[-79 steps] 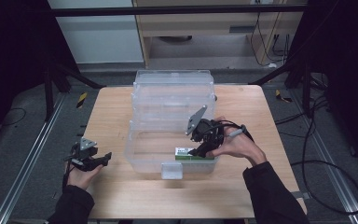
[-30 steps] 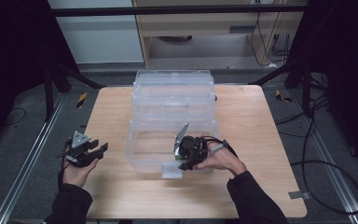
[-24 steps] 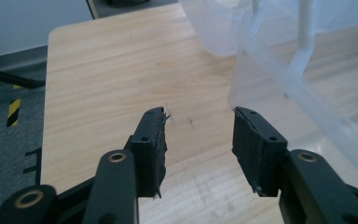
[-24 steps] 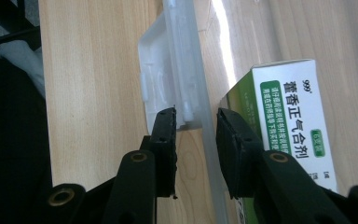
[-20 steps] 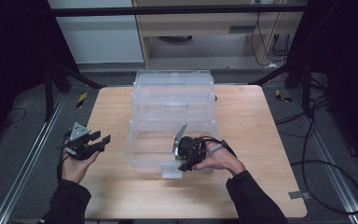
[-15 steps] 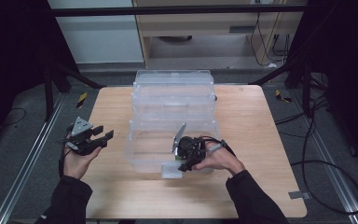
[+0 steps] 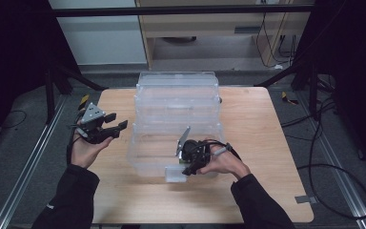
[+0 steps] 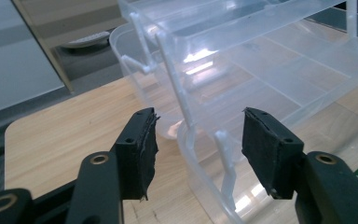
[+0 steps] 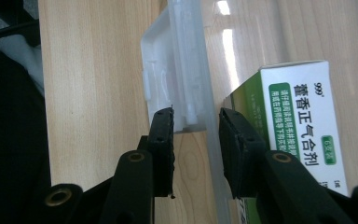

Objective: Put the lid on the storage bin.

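Note:
A clear plastic tiered organiser box [image 7: 177, 102] stands open in the middle of the wooden table. My right gripper [image 7: 185, 168] is at the box's front wall, beside the white latch [image 7: 173, 174]. In the right gripper view the gripper [image 9: 196, 112] has one jaw outside and one inside the wall [image 9: 200, 79], closed on it at the latch [image 9: 168, 70]. A green and white medicine box [image 9: 303, 121] lies just inside. My left gripper [image 7: 116, 120] is held open in the air left of the box. In the left gripper view the gripper [image 8: 198, 126] points at the box's side hinge arms [image 8: 182, 98].
The wooden table [image 7: 262, 124] has bare surface to the right of the box and along the front edge. Metal rails [image 7: 33, 157] run along both sides of the table. Cables [image 7: 329, 162] lie on the floor at the right.
My right gripper came down from over the box to its front wall and has stayed there. My left gripper rose and moved right, toward the box's left side.

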